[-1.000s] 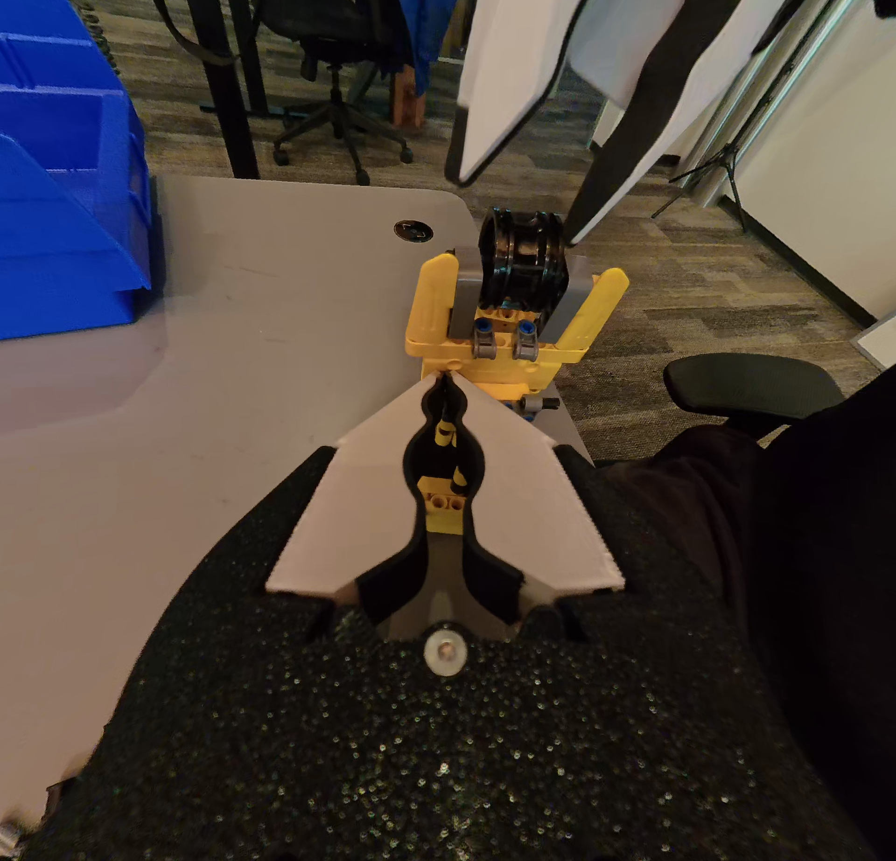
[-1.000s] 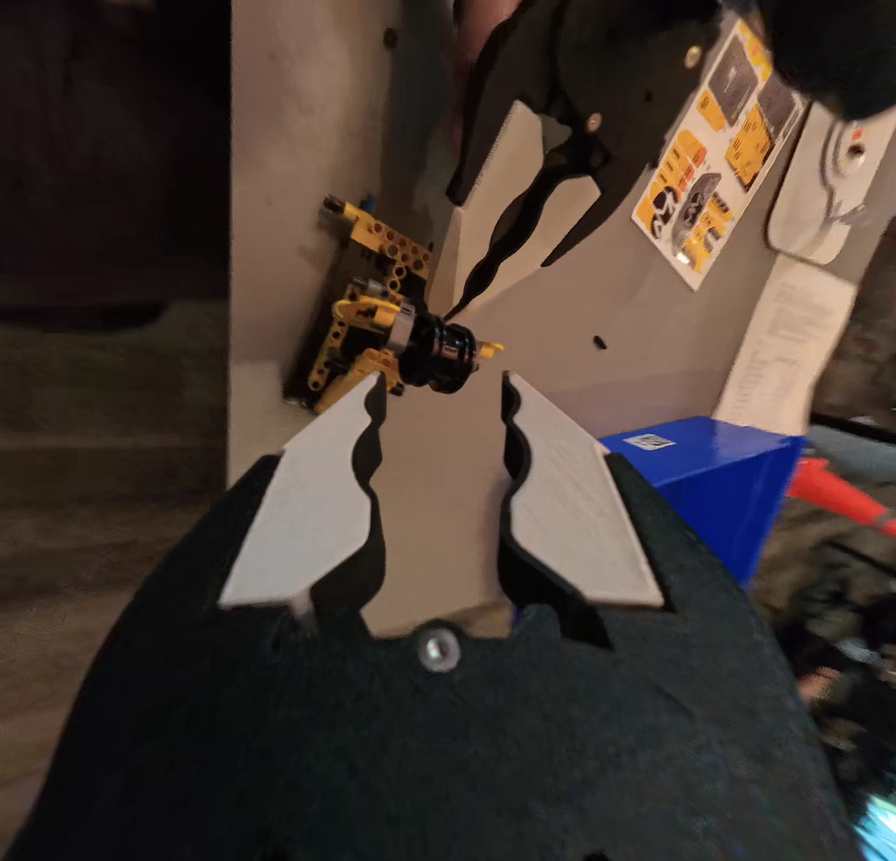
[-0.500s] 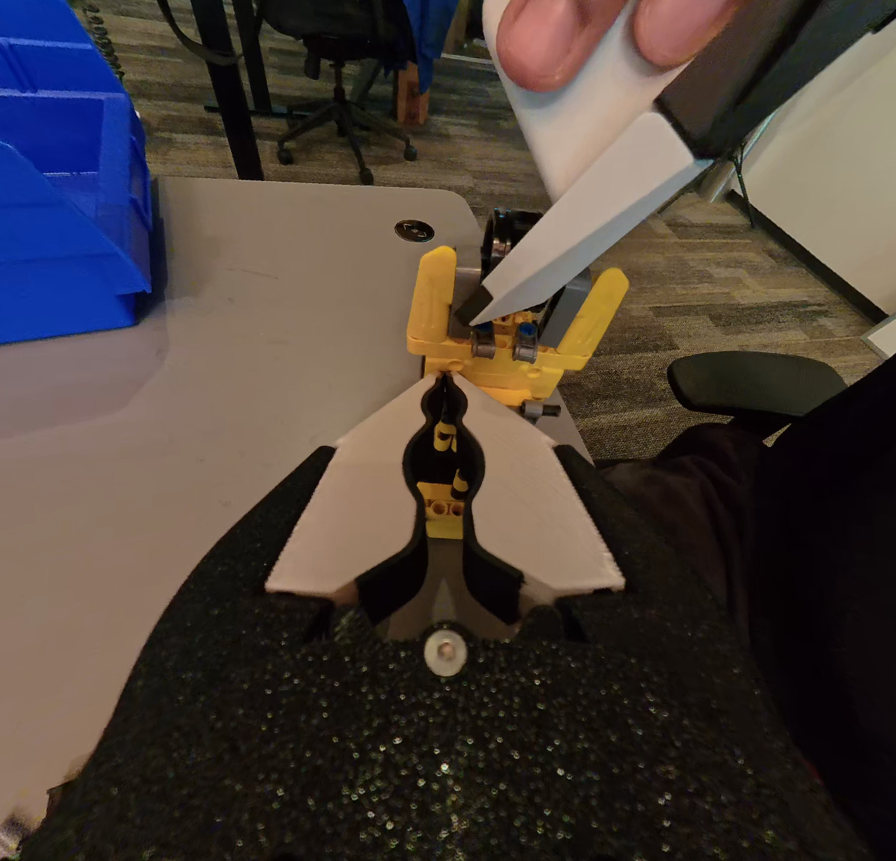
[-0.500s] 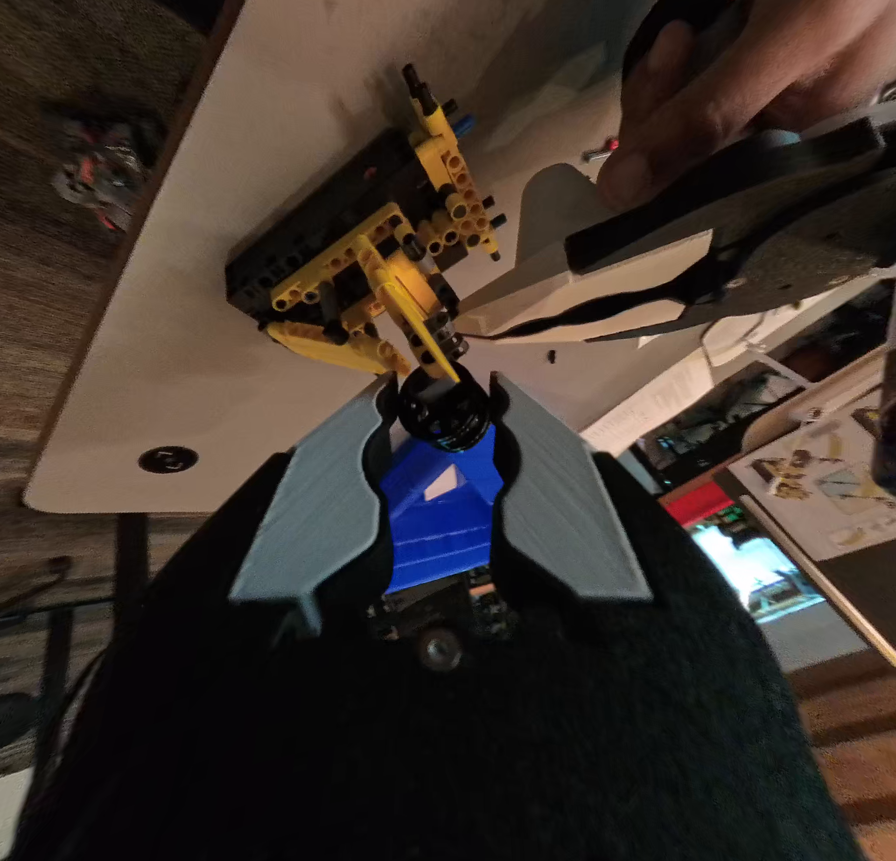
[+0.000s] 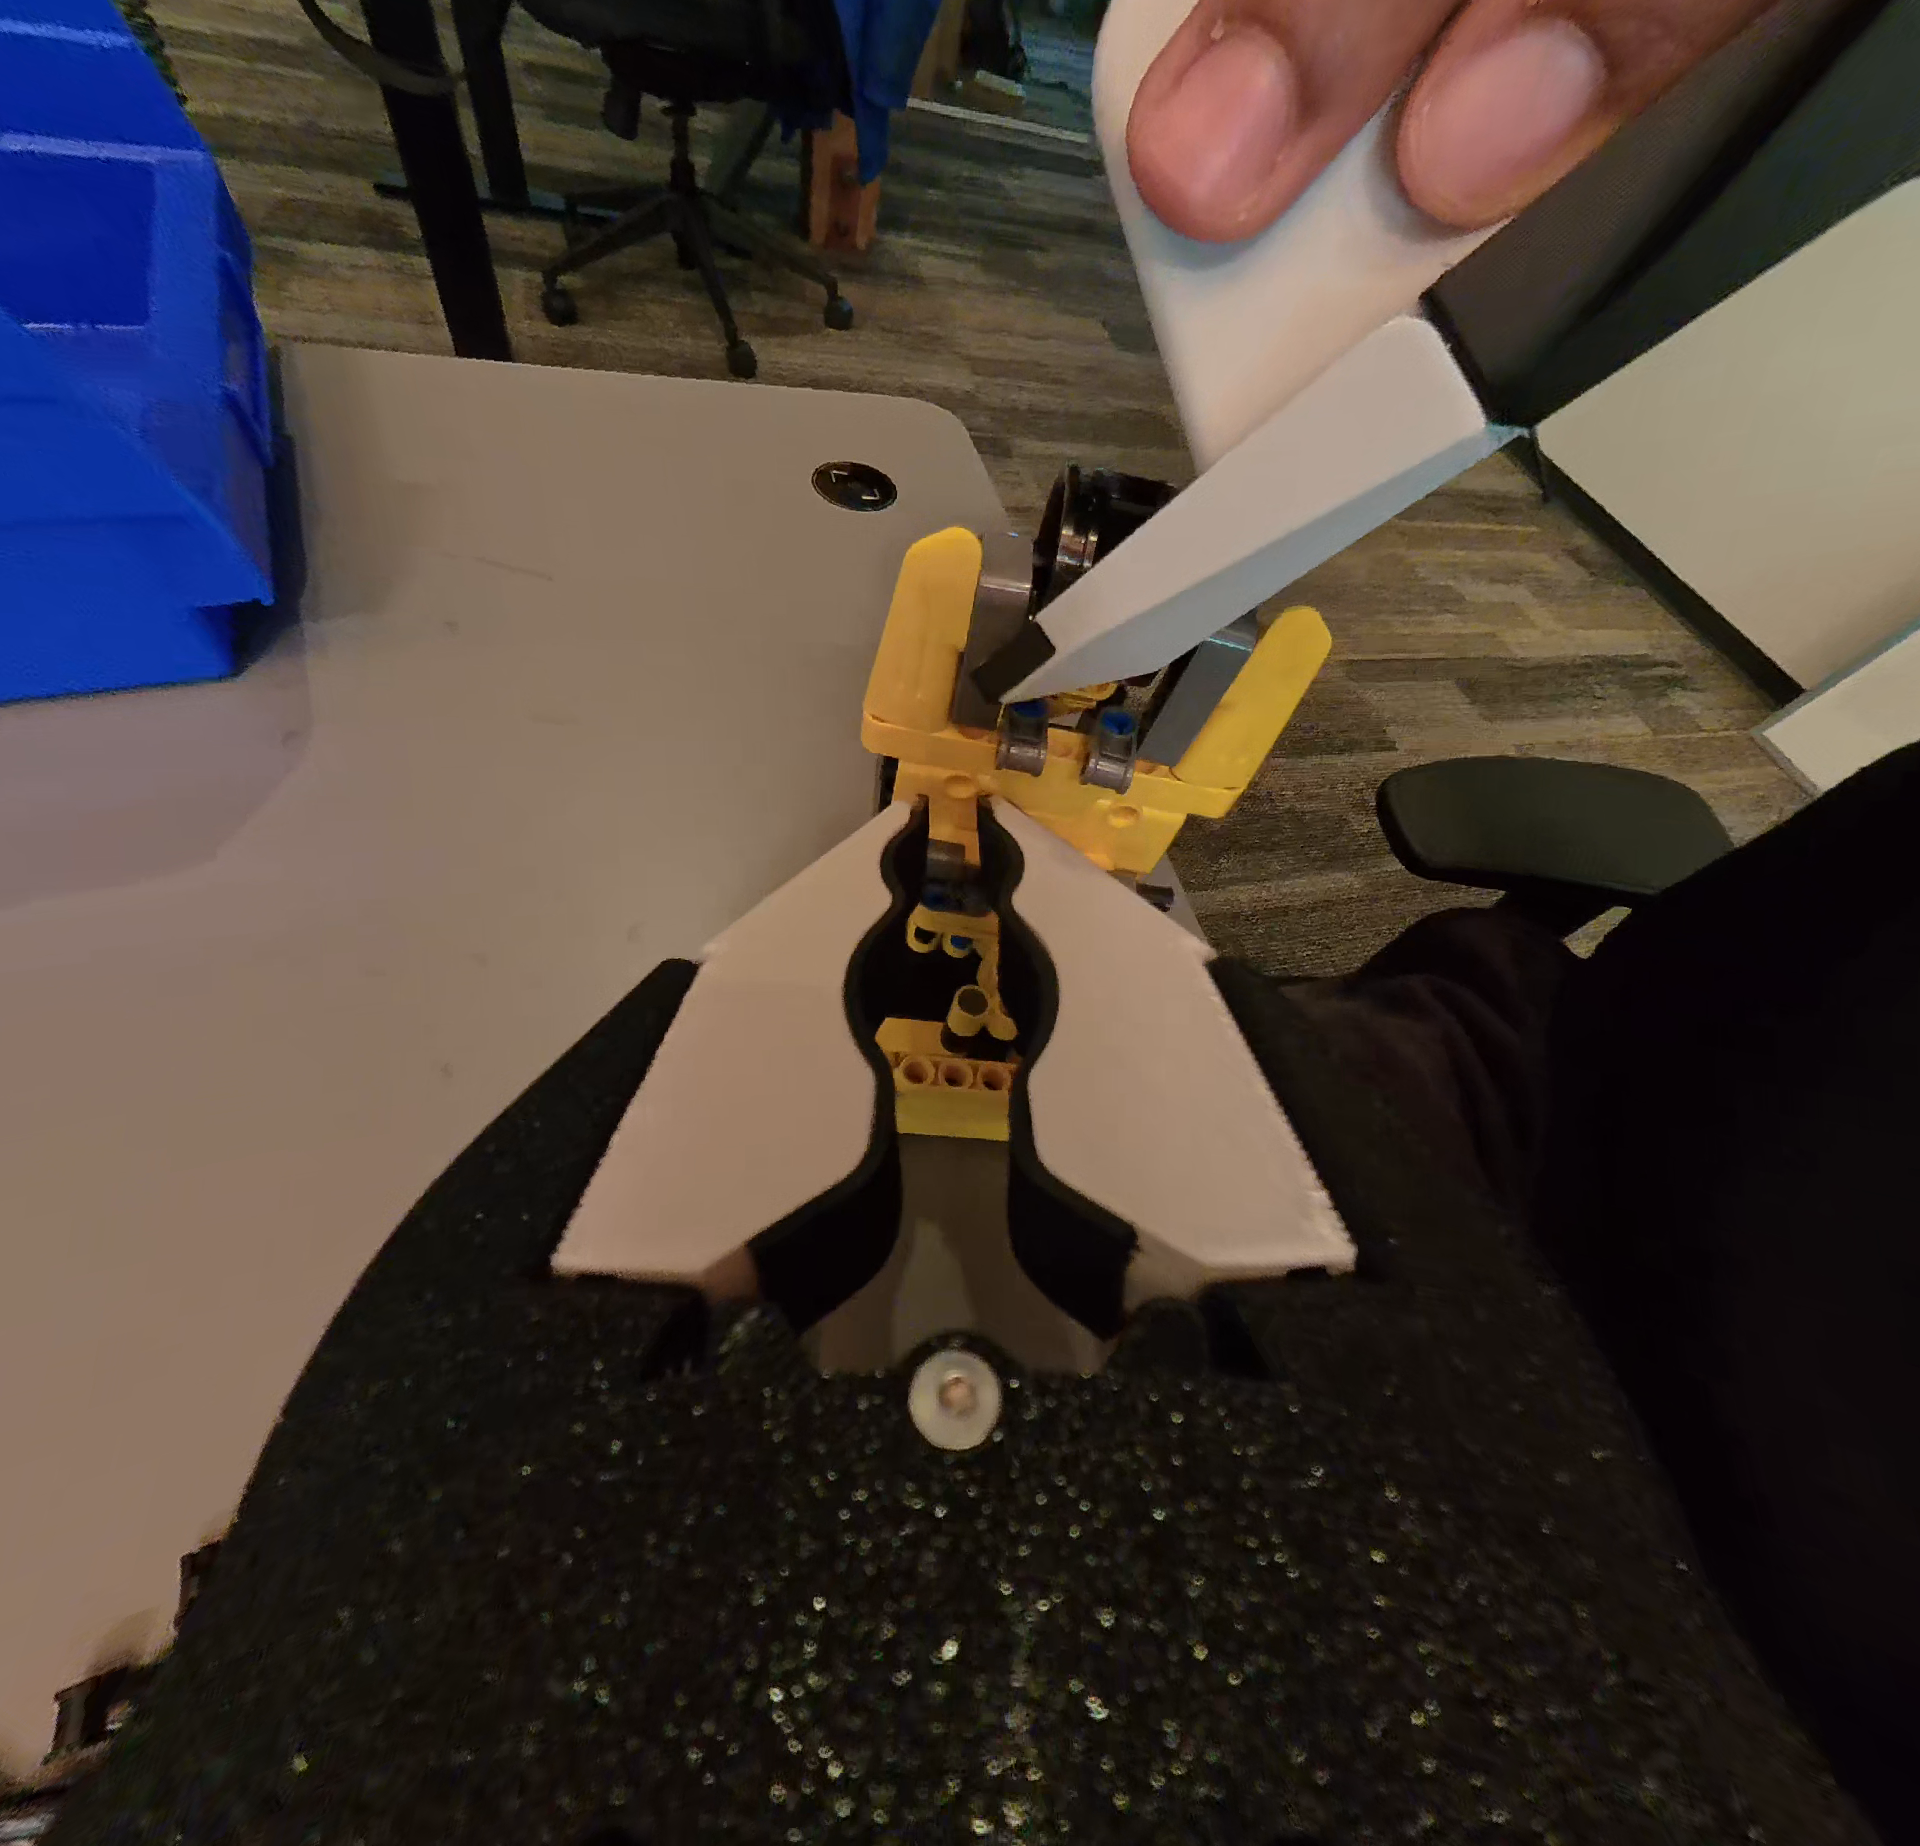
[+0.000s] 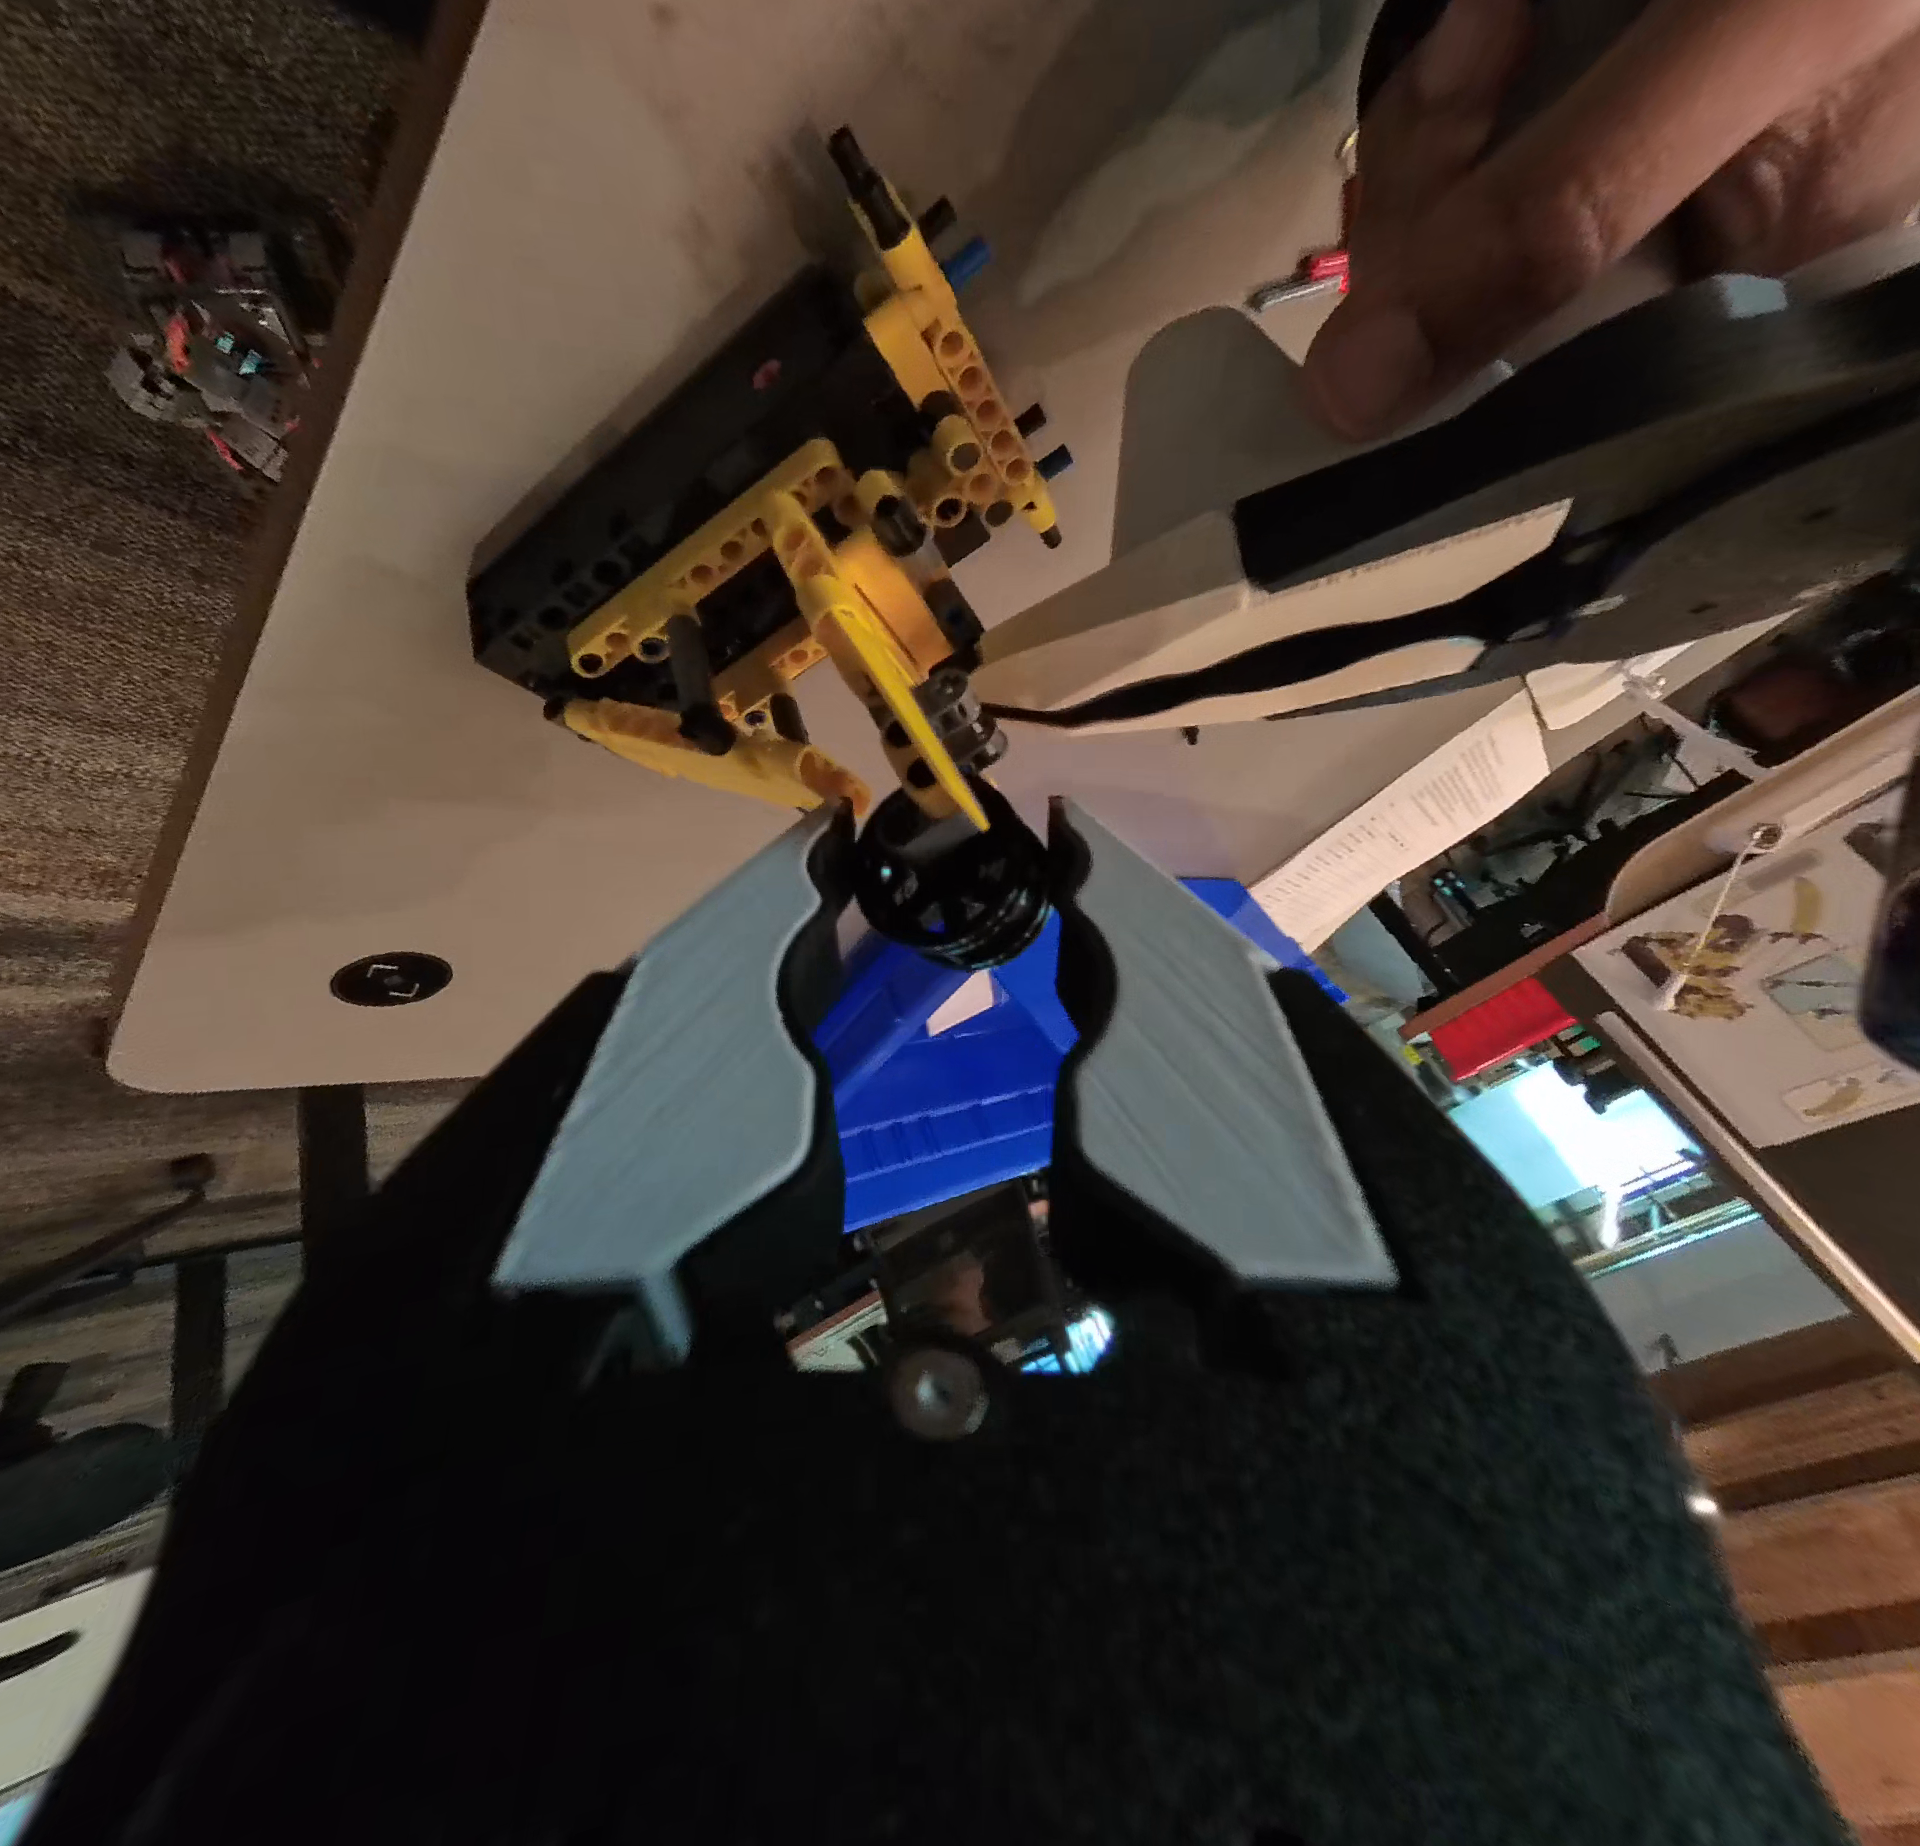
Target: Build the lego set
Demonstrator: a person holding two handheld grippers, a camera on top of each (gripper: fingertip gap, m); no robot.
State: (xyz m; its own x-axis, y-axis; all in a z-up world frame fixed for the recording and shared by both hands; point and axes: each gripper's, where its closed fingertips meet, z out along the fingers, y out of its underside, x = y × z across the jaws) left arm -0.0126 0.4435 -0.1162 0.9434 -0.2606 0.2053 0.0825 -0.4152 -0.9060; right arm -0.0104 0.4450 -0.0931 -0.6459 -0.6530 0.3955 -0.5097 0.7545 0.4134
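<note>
A yellow and black brick-built model point(image 5: 1060, 773) stands at the table's point(image 5: 520, 653) far right edge. My left gripper point(image 5: 951, 814) is shut on a yellow beam at the model's near side. A black wheel point(image 5: 1086, 523) sits on the model's far side, mostly hidden by a finger of my right gripper point(image 5: 1195, 591), which comes down from the upper right. In the right wrist view my right gripper point(image 6: 948, 820) is closed around the black wheel point(image 6: 945, 892), whose axle joins the model point(image 6: 790, 591). The left gripper point(image 6: 987, 718) holds the model from the right there.
A blue bin point(image 5: 104, 394) stands at the table's left, also seen behind the wheel point(image 6: 935, 1079). A black round insert point(image 5: 854, 487) sits in the table. An office chair point(image 5: 675, 82) and a black armrest point(image 5: 1538, 830) stand beyond the edge. A person's hand point(image 5: 1351, 82) holds the right gripper. Papers point(image 6: 1403, 809) lie farther off. My two grippers' fingertips are within a few centimetres of each other.
My right gripper has swung in from the side to the black wheel and closed around it. My left gripper has kept its hold on the model without moving.
</note>
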